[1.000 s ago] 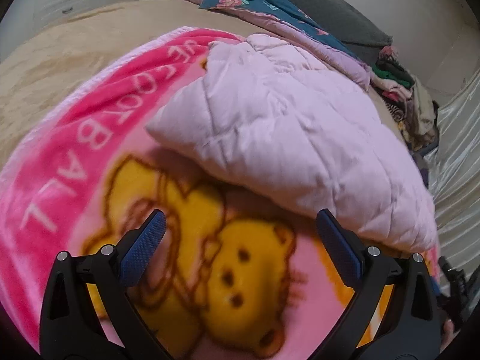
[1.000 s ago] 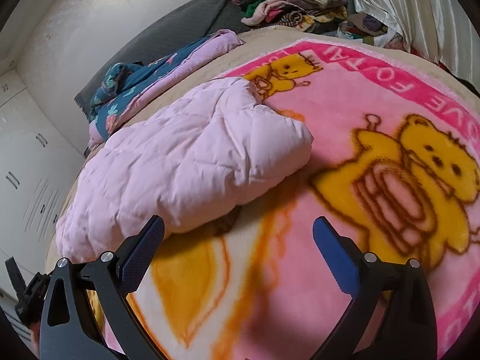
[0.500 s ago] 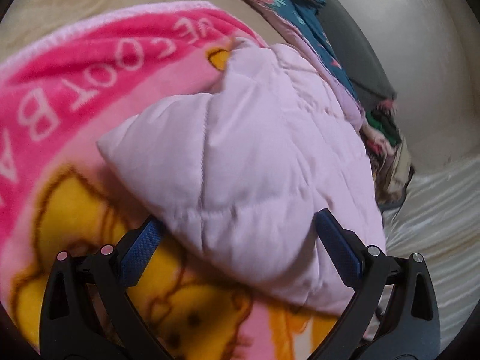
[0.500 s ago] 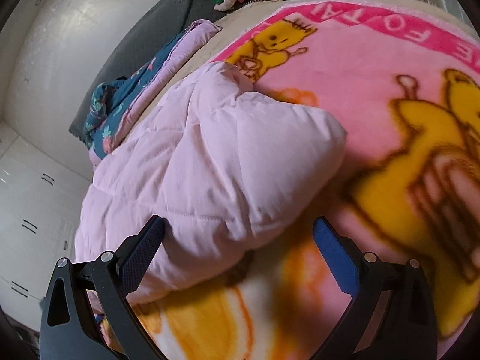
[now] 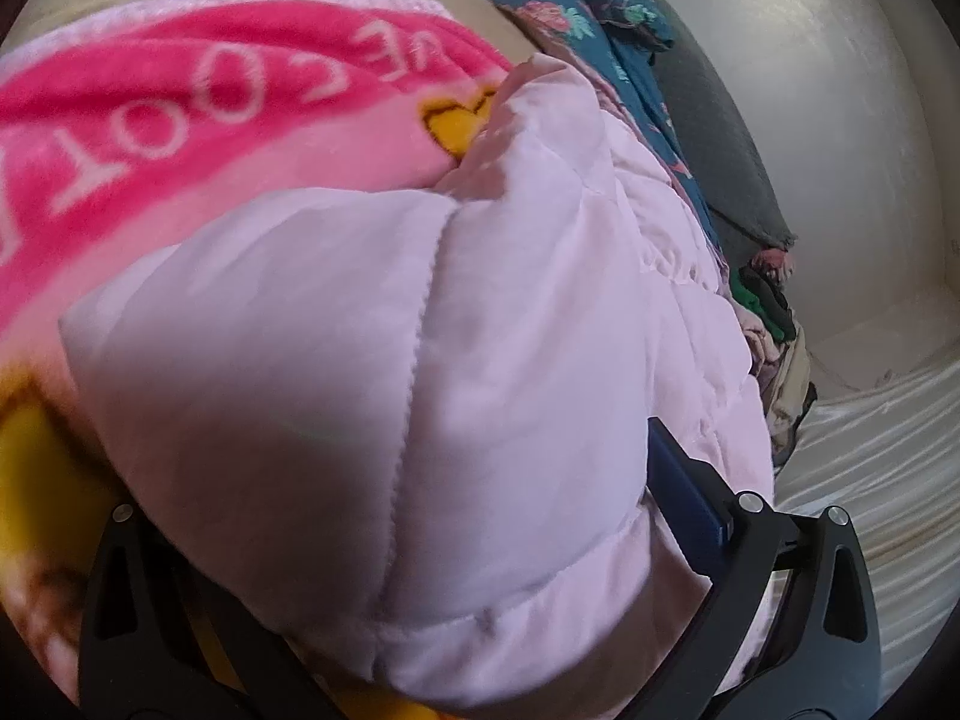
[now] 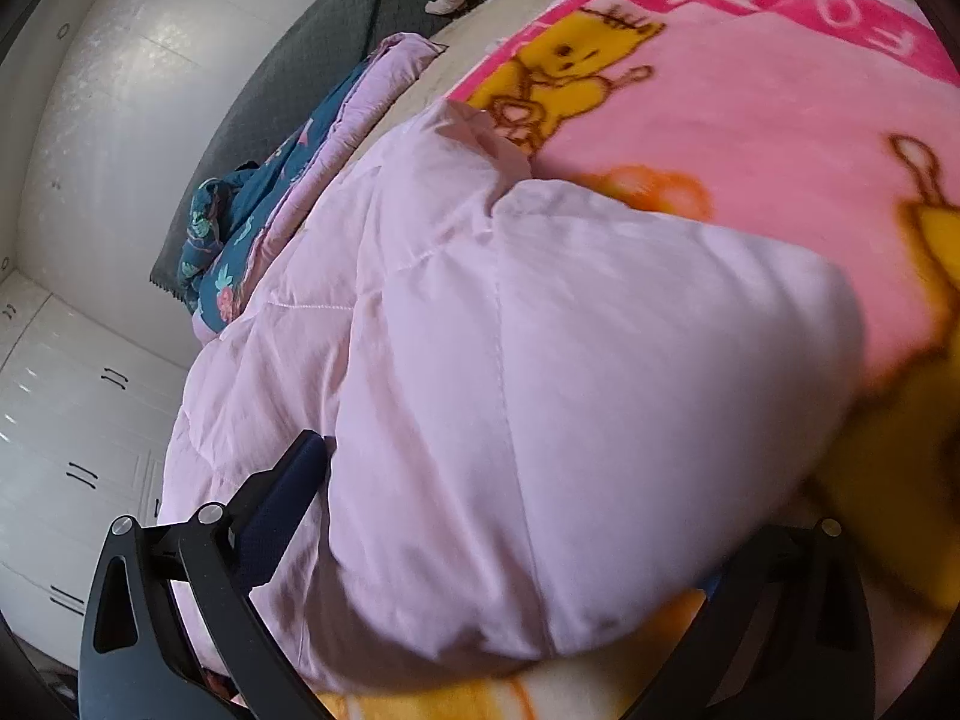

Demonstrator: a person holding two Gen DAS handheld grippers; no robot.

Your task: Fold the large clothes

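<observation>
A pale pink quilted jacket [image 5: 420, 330] lies folded and puffy on a pink bear-print blanket [image 5: 180, 138]. My left gripper [image 5: 408, 468] is open, pushed up against one end of the jacket, whose bulk sits between the jaws. Only its right blue pad [image 5: 684, 504] shows; the jacket covers the left one. In the right wrist view the same jacket [image 6: 540, 360] fills the middle. My right gripper [image 6: 540, 480] is open and straddles the jacket's other end. Its left pad [image 6: 288, 498] shows, while the right finger is mostly hidden and blurred.
The blanket [image 6: 750, 120] covers a beige bed. A teal floral quilt [image 6: 240, 240] and a grey headboard [image 6: 288, 78] lie beyond the jacket. A pile of clothes [image 5: 774, 324] sits at the bed's far end. White wardrobe doors [image 6: 60, 420] stand to the side.
Both grippers have moved in toward the jacket from opposite ends. It now sits between each pair of open fingers and hides one finger of each.
</observation>
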